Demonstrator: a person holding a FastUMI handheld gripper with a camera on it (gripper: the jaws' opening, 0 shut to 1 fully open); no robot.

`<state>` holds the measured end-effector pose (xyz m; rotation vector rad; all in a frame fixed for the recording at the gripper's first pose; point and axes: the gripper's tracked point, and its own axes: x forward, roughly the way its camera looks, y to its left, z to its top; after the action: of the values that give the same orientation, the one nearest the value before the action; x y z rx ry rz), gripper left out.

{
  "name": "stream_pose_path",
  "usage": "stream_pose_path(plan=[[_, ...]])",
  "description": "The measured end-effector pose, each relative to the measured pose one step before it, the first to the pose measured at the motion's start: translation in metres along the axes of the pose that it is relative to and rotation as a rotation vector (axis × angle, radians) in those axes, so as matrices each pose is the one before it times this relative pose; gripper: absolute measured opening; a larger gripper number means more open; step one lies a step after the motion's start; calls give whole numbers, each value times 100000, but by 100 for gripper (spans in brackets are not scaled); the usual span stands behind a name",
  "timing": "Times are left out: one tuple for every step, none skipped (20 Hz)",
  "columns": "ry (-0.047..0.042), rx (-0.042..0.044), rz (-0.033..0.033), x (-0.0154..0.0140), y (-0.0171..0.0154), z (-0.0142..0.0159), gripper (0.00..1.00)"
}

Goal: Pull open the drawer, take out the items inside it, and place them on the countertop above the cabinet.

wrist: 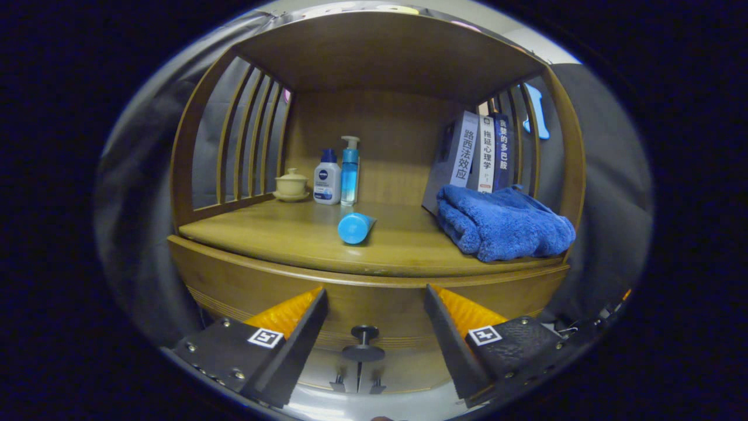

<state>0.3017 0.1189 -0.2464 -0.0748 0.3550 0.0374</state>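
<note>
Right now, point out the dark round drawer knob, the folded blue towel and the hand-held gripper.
Dark round drawer knob [363, 352], gripper view, on its disc.
Folded blue towel [504, 225], gripper view, top fold.
Hand-held gripper [374, 295], gripper view, midway between open fingertips.

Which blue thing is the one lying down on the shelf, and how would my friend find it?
Look at the wooden countertop of the cabinet, beyond the open tool. In the middle, in front of two upright bottles, lies a small blue tube. It is the one container on its side, smooth and round, unlike the fluffy folded blue towel beside it.
</note>
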Motion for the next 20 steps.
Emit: stream_pose_path(plan=[[-521, 84, -339, 195, 24, 141, 99], [253, -141, -452, 172, -4, 6, 99], [245, 80, -458, 55, -26, 64, 99], [-621, 361, -18, 179, 7, -45, 99], [70, -526, 181, 91, 62, 30, 99], [-492, 345, 20, -116, -21, 81, 99], [-1, 351, -143, 42, -31, 13, 99], [-169, -219, -55, -98, 33, -7, 99], [-375, -84, 59, 30, -40, 19, 99], [-533, 104, 47, 49, -32, -15, 99], [-522, 221, -73, 77, 77, 31, 99], [-495, -71, -12, -75, -53, 16, 99], [-709, -117, 53, 33, -49, 35, 99], [-872, 84, 97, -9, 1, -69, 99], [-883, 52, 80, -31, -8, 69, 99], [-668, 686, 81, -22, -60, 21, 99], [-520, 1333, 175, -6, 37, 93, 99], [403, 1989, 555, 26, 11, -77, 99], [1241, 3003, 532, -159, 132, -39, 99], [1268, 3173, 234, -129, -38, -150, 99]])
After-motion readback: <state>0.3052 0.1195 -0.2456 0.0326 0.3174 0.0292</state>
